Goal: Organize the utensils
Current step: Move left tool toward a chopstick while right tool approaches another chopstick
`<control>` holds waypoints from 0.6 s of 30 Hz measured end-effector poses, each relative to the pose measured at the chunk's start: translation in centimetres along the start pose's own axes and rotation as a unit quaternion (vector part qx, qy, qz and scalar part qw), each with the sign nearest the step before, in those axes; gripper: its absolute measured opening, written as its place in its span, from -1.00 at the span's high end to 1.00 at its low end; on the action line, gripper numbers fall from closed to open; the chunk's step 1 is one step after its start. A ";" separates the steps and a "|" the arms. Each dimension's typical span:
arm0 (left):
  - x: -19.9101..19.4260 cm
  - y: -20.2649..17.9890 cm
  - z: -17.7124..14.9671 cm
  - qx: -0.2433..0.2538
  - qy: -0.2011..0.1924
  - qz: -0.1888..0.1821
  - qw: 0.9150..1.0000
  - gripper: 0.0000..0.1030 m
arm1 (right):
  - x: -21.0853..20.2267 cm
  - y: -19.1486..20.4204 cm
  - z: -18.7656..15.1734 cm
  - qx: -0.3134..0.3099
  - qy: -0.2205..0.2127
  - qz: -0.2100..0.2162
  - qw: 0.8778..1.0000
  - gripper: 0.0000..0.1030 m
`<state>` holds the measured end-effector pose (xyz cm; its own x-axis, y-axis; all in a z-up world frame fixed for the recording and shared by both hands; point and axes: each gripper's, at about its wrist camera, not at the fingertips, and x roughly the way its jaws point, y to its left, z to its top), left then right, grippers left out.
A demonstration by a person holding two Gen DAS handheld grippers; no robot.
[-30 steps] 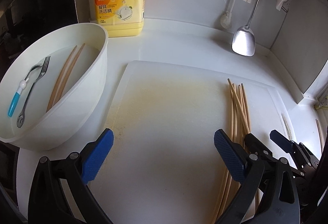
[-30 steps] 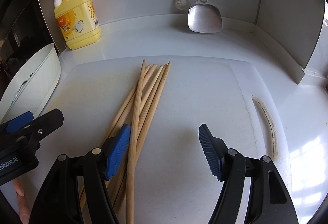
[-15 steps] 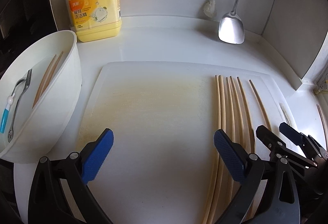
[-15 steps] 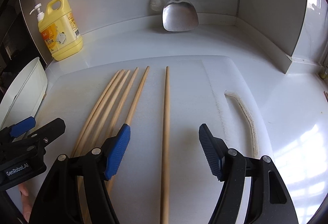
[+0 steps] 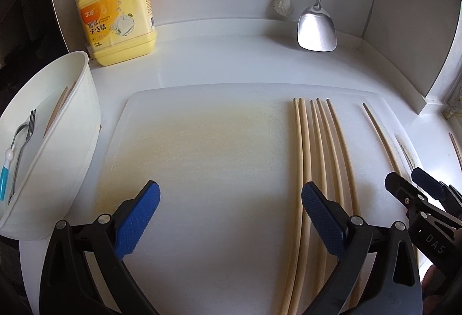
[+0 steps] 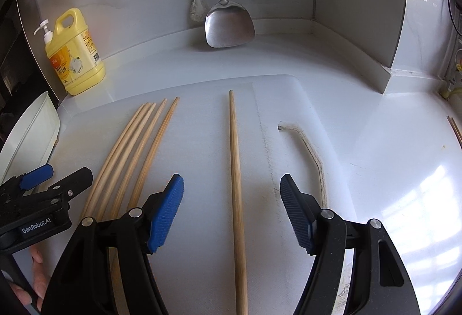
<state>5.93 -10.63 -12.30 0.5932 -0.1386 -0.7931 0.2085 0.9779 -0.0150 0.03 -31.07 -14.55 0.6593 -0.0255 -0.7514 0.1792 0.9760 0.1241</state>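
Several wooden chopsticks [image 5: 317, 147] lie side by side on the white cutting board [image 5: 202, 142], and one single chopstick [image 6: 236, 170] lies apart to their right. My right gripper [image 6: 232, 206] is open, its jaws on either side of that single chopstick without touching it. My left gripper [image 5: 231, 217] is open over bare board, just left of the bundle [image 6: 130, 159]. A white basin [image 5: 72, 147] at the left holds a fork [image 5: 24, 139], a blue-handled spoon [image 5: 5, 168] and a pair of chopsticks [image 5: 57, 110].
A yellow dish-soap bottle [image 5: 117, 12] stands at the back left. A steel spatula [image 6: 228, 26] and a brush hang on the back wall. A raised ledge [image 6: 387, 81] bounds the counter at the right. More chopsticks [image 6: 454, 127] lie at the far right edge.
The fanned bundle has been spread out; one chopstick now lies apart from the rest. Both grippers shifted right, and the right one now straddles the lone chopstick. Both stayed open.
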 end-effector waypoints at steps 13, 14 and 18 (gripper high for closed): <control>0.8 0.0 -0.6 0.017 0.014 0.003 1.000 -0.90 | -0.5 -0.4 0.1 0.000 -0.006 0.000 1.000 -0.29; 0.8 0.1 -0.6 0.013 0.013 0.002 1.000 -0.90 | -0.5 -0.4 0.1 0.001 -0.006 -0.001 1.000 -0.29; 1.2 0.1 -0.4 0.004 0.015 0.004 1.000 -0.89 | -0.5 -0.5 0.1 -0.006 -0.008 -0.012 1.000 -0.29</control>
<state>6.38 -10.63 -13.48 0.5708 -0.1263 -0.8113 0.2109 0.9775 -0.0037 -0.30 -31.55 -14.16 0.6673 -0.0521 -0.7430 0.1858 0.9776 0.0983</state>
